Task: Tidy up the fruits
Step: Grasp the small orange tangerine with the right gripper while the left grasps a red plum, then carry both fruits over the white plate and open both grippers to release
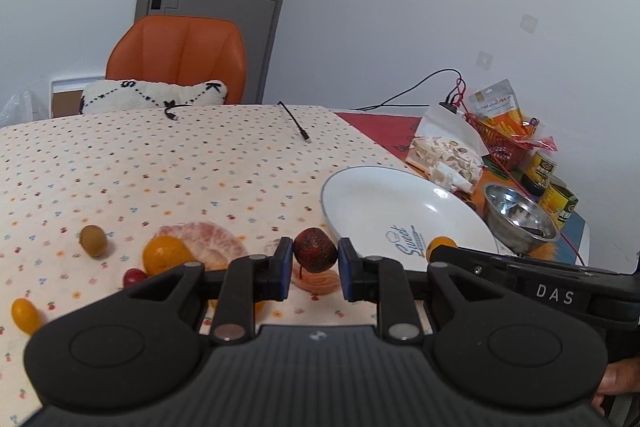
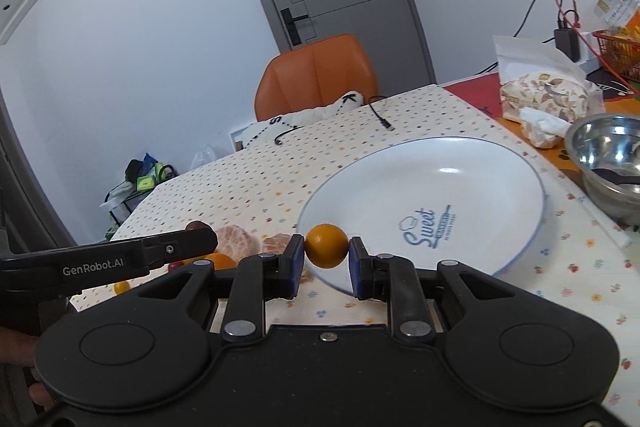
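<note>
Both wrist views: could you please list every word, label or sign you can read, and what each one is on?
"Sweet": white plate, in blue script; the small lines beside it are too small to read.
"GenRobot.AI": side of the left gripper.
"DAS": side of the right gripper.
"S" and "K": white cushion.
Snack pouch and cans: print too blurred to read.

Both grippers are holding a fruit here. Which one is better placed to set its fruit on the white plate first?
Right, probably. The right gripper holds its small orange fruit at the white plate rim, while the left gripper holds the dark red fruit above the tablecloth, left of the plate.
</note>
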The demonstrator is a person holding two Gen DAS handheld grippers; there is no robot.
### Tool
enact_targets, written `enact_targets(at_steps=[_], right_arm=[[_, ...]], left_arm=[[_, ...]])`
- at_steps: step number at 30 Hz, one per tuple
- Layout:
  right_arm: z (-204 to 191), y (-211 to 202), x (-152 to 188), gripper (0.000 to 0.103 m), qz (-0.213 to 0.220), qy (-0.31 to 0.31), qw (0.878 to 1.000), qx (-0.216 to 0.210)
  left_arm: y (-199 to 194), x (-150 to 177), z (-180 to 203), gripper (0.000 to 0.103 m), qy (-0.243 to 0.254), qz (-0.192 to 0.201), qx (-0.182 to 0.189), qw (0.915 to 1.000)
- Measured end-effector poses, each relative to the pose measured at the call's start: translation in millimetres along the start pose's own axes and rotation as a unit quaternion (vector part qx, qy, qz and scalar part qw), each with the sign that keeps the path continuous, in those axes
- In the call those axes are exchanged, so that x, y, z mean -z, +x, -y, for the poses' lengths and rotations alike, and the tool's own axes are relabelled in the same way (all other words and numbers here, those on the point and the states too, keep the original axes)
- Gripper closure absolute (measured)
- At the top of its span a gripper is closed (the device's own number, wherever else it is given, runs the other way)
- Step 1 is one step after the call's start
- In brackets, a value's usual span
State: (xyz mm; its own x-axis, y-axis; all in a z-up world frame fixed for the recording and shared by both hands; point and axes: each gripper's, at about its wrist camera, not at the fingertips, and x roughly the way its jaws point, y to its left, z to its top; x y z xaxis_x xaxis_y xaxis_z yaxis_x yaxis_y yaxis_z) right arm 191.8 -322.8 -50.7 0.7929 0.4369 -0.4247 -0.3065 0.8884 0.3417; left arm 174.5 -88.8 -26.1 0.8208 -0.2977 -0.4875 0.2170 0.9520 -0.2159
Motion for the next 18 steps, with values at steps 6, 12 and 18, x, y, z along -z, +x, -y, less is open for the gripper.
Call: enact_targets(at_steps=[6, 12, 18], right_arm=[[20, -6, 1, 0.081, 0.006, 0.012, 1.0, 0.015], [37, -10, -1, 0.081, 0.009, 0.019, 0.999, 0.028], [50, -13, -3, 0.081, 0.011, 0.029, 0.999, 0.042]], left_arm=[[7, -3, 18, 0.081, 0.01, -0.001, 0.008, 0.9999], [18, -5, 39, 0.081, 0.023, -0.002, 0.019, 0.9996], [29, -9, 58, 0.081, 0.034, -0.001, 0.032, 0.9989]])
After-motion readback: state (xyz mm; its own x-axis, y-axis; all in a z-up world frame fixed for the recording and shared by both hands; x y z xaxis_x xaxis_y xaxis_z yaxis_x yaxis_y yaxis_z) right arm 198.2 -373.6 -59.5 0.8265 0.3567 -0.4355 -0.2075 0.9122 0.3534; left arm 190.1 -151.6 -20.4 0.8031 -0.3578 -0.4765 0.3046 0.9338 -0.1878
